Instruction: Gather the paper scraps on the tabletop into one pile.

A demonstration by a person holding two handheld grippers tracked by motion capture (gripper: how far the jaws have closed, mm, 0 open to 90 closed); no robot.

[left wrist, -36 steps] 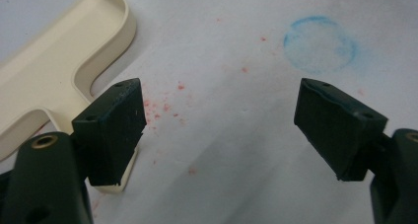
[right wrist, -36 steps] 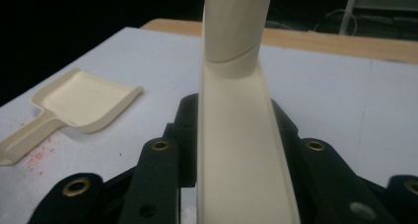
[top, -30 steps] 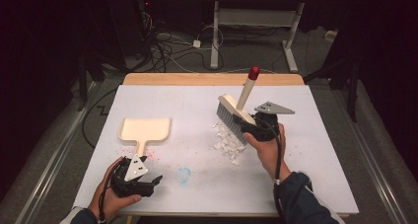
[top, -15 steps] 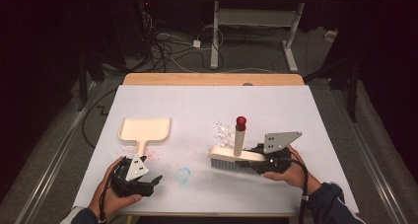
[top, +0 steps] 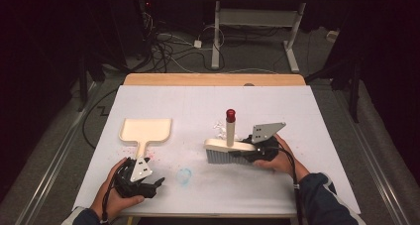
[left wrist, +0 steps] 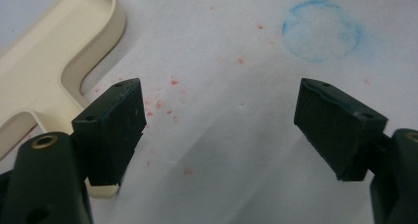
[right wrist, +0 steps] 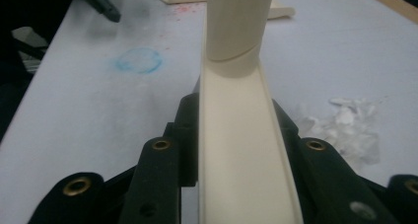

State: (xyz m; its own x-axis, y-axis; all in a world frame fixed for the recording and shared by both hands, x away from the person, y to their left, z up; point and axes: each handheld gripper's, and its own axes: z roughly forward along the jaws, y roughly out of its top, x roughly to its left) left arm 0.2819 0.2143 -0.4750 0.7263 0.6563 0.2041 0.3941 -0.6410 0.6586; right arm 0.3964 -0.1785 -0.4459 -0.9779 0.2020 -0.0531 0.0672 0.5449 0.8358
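A brush (top: pixel 227 146) with a cream back, grey bristles and a red-tipped handle stands bristles down on the white table (top: pixel 198 106). My right gripper (top: pixel 246 154) is shut on its right end. In the right gripper view both jaws clamp the brush's cream back (right wrist: pixel 246 150). A small heap of white paper scraps (top: pixel 218 126) lies just behind the brush, and the scraps (right wrist: pixel 350 125) are to the right in that view. A cream dustpan (top: pixel 146 131) lies flat at the left. My left gripper (top: pixel 157 183) rests open by its handle; the left gripper (left wrist: pixel 222 130) holds nothing, its left jaw over the dustpan's (left wrist: pixel 44 61) handle end.
A blue ring mark (top: pixel 184 175) is on the table between the two grippers, with red specks (left wrist: pixel 162 103) near the dustpan handle. The table's wooden far edge (top: pixel 213 80) borders a dark floor with cables and desk legs.
My right hand has drawn the brush from the scraps toward the near side and lowered it; the tilted brush now sits level on its bristles. The left gripper has stayed put.
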